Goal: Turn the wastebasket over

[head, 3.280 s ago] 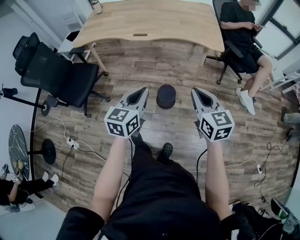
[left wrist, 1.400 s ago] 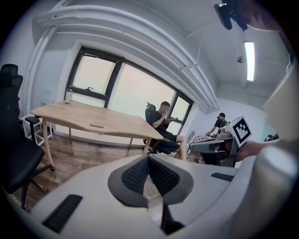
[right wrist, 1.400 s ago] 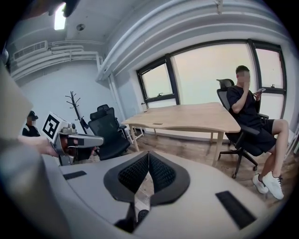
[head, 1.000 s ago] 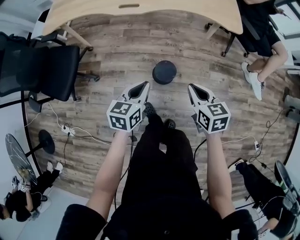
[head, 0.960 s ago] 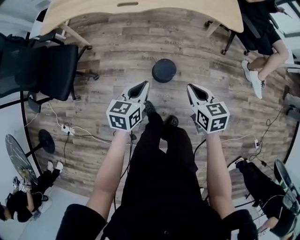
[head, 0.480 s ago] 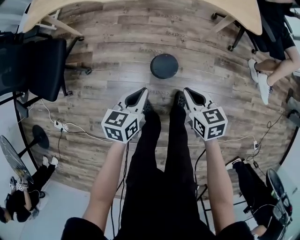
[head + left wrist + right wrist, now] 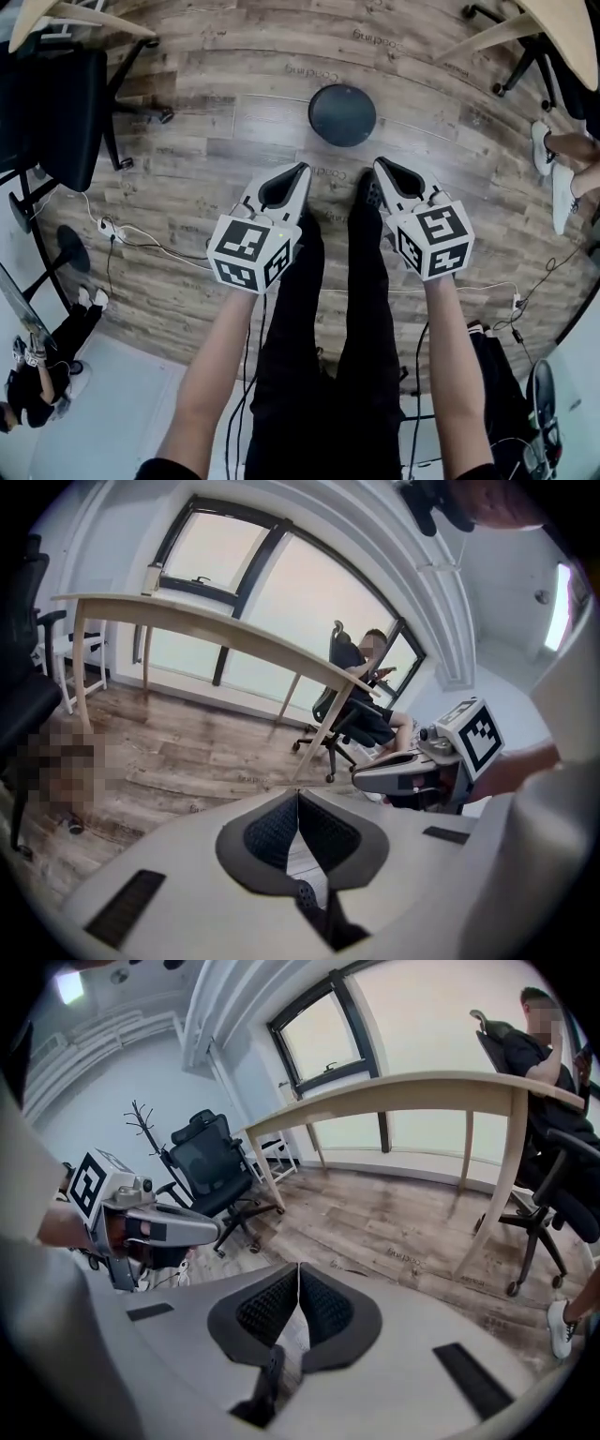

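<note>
The wastebasket point(image 7: 343, 114) is a dark round bin on the wooden floor, seen from above in the head view; it seems to show a closed flat top. My left gripper point(image 7: 302, 170) and right gripper point(image 7: 379, 163) hang side by side just short of it, pointing at it, apart from it. Both are shut with nothing between the fingers: the black pads meet in the left gripper view point(image 7: 298, 794) and in the right gripper view point(image 7: 298, 1267). Neither gripper view shows the bin.
My own legs and shoes point(image 7: 364, 192) stand between the grippers. A black office chair point(image 7: 52, 94) is at the left, with cables and a power strip point(image 7: 106, 228) on the floor. A wooden table point(image 7: 422, 1091) and a seated person point(image 7: 367, 700) lie beyond.
Both grippers have sunk toward the floor, still shut. The bin now looks larger and lies closer to their tips. The feet have come together behind the bin.
</note>
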### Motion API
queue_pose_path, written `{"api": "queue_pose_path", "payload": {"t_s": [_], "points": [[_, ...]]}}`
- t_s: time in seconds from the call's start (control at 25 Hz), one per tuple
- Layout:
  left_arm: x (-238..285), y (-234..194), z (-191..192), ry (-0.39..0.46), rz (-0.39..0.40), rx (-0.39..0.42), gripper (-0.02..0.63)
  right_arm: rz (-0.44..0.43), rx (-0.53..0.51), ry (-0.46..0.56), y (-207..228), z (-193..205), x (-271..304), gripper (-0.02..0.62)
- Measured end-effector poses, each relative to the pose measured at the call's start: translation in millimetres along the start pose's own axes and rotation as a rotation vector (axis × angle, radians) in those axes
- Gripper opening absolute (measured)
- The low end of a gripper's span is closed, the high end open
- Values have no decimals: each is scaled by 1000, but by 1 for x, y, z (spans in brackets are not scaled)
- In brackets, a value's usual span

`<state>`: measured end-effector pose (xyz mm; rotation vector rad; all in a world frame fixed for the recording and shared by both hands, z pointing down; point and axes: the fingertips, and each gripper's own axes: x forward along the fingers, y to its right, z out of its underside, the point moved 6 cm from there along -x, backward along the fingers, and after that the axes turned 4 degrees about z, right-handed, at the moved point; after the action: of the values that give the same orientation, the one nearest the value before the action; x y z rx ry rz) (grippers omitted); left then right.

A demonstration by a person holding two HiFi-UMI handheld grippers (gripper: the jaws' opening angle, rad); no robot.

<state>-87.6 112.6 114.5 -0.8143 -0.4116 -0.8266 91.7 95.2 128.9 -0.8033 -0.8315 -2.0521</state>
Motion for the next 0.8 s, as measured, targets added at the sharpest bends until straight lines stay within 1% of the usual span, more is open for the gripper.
{"api": "queue_pose_path", "payload": {"t_s": [0.28, 0.44, 0.6, 0.64, 0.68, 0.72, 0.76, 0.8], "points": [[67, -35, 42, -24, -46, -52, 18, -20, -5, -62, 52, 43, 65, 34], [95, -51, 57, -5, -79, -114, 18, -28, -9, -90, 74, 63, 96, 35], [124, -68, 74, -7, -98, -136, 21, -41, -25, -118, 91, 80, 128, 35], [131, -73, 79, -15, -101, -140, 40, -42, -26, -126, 94, 84, 136, 37], [138, -79, 84, -24, -102, -144, 93, -43, -25, -134, 97, 88, 144, 43], [144, -84, 90, -33, -101, -152, 117, -45, -23, -142, 100, 92, 152, 65], [150, -90, 95, -39, -98, -161, 121, -46, -21, -150, 103, 96, 161, 127], [156, -96, 99, -44, -95, -168, 130, -46, -18, -158, 106, 99, 169, 165]]}}
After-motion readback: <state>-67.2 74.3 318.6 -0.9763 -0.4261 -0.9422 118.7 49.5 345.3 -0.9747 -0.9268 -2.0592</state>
